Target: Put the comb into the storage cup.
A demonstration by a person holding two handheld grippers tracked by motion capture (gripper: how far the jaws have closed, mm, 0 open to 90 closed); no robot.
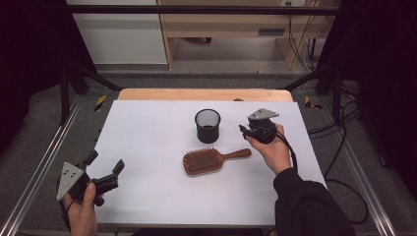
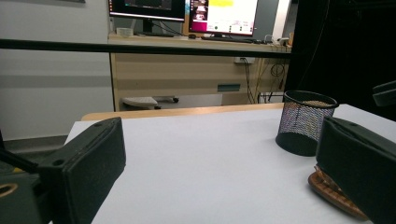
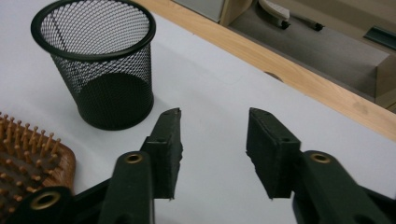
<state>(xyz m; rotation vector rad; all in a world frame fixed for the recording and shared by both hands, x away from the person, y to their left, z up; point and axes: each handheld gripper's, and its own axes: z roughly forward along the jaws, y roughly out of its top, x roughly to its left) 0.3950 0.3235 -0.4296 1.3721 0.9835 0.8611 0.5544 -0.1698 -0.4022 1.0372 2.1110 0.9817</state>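
Your left tool [image 1: 105, 163] sits at seven o'clock, jaws wide, empty. Right tool [image 1: 244, 130], parted and empty, hovers at two o'clock beside cup [image 1: 207, 126]; brush [image 1: 202, 161] lies mid-table [image 1: 147, 147].

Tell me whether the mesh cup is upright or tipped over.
Upright. The mesh cup stands on its base on the table, open rim facing up, beside the hairbrush.

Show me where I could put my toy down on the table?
The big bare patch is the white table's left half, between the left gripper and the wooden hairbrush. The near edge below the brush is free too. It is crowded around the mesh cup, brush and right gripper.
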